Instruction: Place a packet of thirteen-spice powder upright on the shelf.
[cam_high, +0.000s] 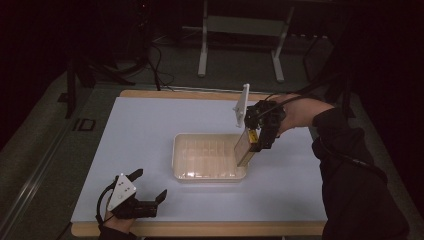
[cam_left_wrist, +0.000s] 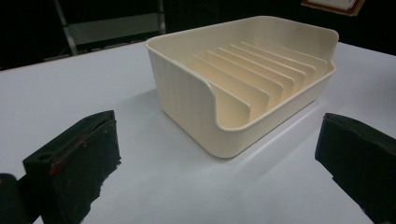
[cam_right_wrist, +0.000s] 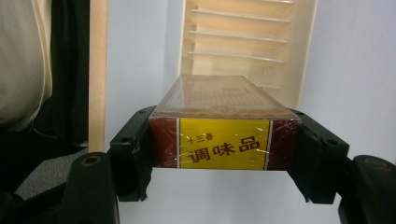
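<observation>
Right hand-held gripper (cam_high: 250, 142) clamped on box (cam_right_wrist: 224, 123), hanging over tray (cam_high: 182, 150); box not slotted yet; left hand-held gripper (cam_high: 150, 185) wide open, empty, on surface (cam_high: 150, 120).

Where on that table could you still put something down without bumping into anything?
Most of the white tabletop is bare: the far strip beyond the cream slotted tray, and the left side between tray and table edge. It is crowded at the tray's right end, where the right gripper holds a seasoning box, and around the left gripper.
</observation>
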